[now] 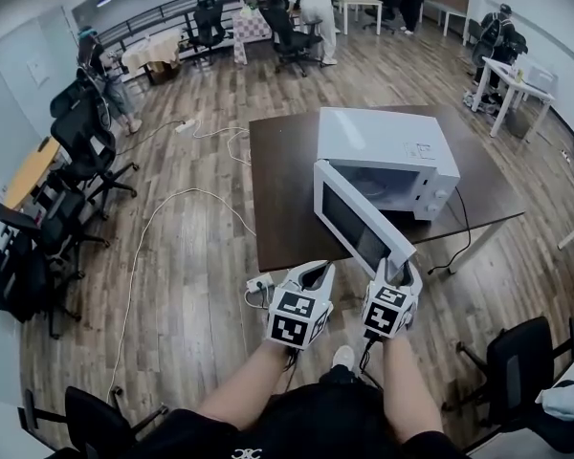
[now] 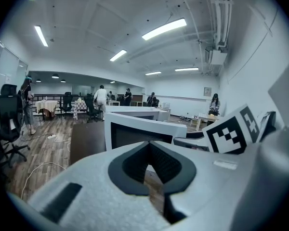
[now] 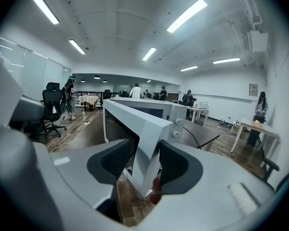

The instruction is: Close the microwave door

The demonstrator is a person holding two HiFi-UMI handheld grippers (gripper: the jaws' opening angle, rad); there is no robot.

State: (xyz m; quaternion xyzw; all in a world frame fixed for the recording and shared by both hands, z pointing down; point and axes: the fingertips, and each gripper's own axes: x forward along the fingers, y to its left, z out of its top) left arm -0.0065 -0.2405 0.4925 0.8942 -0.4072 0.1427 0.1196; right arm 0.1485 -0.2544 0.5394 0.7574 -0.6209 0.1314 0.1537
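A white microwave (image 1: 387,151) stands on a dark brown table (image 1: 282,189), its door (image 1: 359,223) swung wide open toward me past the table's near edge. My right gripper (image 1: 399,268) is at the door's free edge. In the right gripper view that door edge (image 3: 139,129) stands between the spread jaws of this gripper (image 3: 143,160), with a gap at the left pad. To the left of it and short of the table is my left gripper (image 1: 318,273), with its jaws (image 2: 150,165) drawn together on nothing. The door's face (image 2: 135,131) lies ahead of it.
Black office chairs (image 1: 77,142) line the left side. A white cable (image 1: 163,218) runs over the wood floor to a power strip (image 1: 258,282) by the table's corner. Another chair (image 1: 526,352) stands at lower right. People (image 1: 316,3) and tables are at the far end.
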